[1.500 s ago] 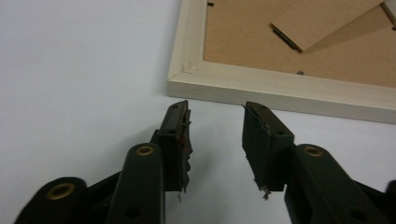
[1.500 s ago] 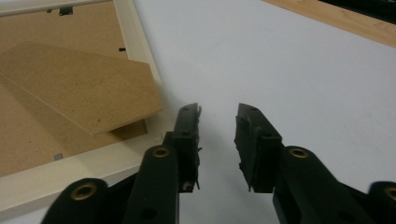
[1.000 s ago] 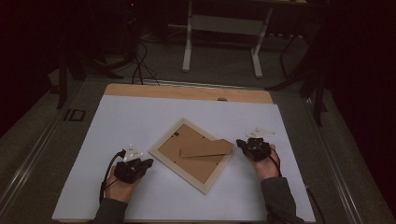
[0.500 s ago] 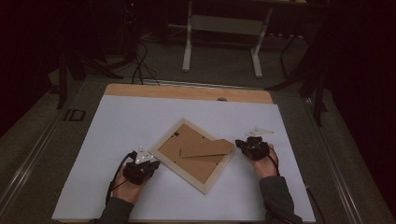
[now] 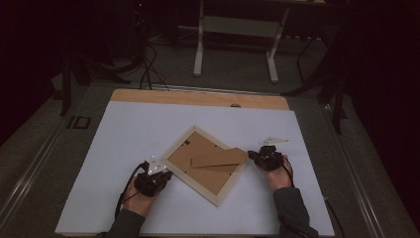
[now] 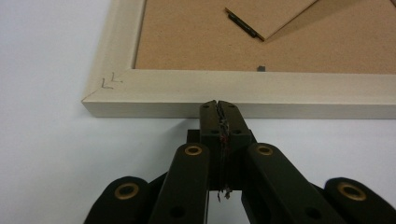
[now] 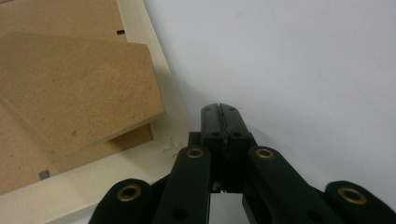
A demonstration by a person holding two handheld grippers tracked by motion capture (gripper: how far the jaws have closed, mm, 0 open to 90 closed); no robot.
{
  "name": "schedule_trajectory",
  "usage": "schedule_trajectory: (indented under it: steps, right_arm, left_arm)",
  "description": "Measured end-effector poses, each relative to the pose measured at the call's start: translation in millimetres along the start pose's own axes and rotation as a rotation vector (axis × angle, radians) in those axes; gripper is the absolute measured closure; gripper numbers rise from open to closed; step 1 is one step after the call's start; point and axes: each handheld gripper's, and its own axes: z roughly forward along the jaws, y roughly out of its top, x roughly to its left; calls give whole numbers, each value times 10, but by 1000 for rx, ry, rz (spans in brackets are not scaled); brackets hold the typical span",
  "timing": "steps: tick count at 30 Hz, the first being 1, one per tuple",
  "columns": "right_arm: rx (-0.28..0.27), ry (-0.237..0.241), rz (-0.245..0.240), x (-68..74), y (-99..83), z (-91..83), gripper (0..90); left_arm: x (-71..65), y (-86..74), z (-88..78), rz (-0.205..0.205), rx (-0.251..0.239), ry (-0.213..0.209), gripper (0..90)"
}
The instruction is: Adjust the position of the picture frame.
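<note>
A pale wooden picture frame [image 5: 184, 177] lies face down and turned like a diamond on the white table top [image 5: 129, 134], its brown backing board [image 5: 198, 153] up and its stand flap [image 5: 220, 157] raised. My left gripper [image 5: 166, 174] is shut with nothing in it, its tips touching the frame's outer edge [image 6: 280, 110] near a pencil-marked corner [image 6: 108, 84]. My right gripper [image 5: 252, 155] is shut and empty, just beside the frame's right corner [image 7: 168, 144], under the overhanging flap [image 7: 74, 93].
A strip of bare wooden table [image 5: 198, 97] runs along the far edge of the white sheet. Beyond it stand a white desk's legs [image 5: 199, 44] and cables [image 5: 146, 64] on a dark floor. A small clear piece [image 5: 275, 141] lies by the right hand.
My left gripper has moved right and forward, from a gap away up against the frame's lower-left edge. The right gripper has stayed at the frame's right corner.
</note>
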Motion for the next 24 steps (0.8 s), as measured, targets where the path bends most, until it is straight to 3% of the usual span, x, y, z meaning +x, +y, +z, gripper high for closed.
schedule_trajectory:
  steps: [24]
  right_arm:
    - [9, 25, 18, -25, -14, 33, 898]
  left_arm:
    - [-44, -28, 66, -3, 15, 16, 900]
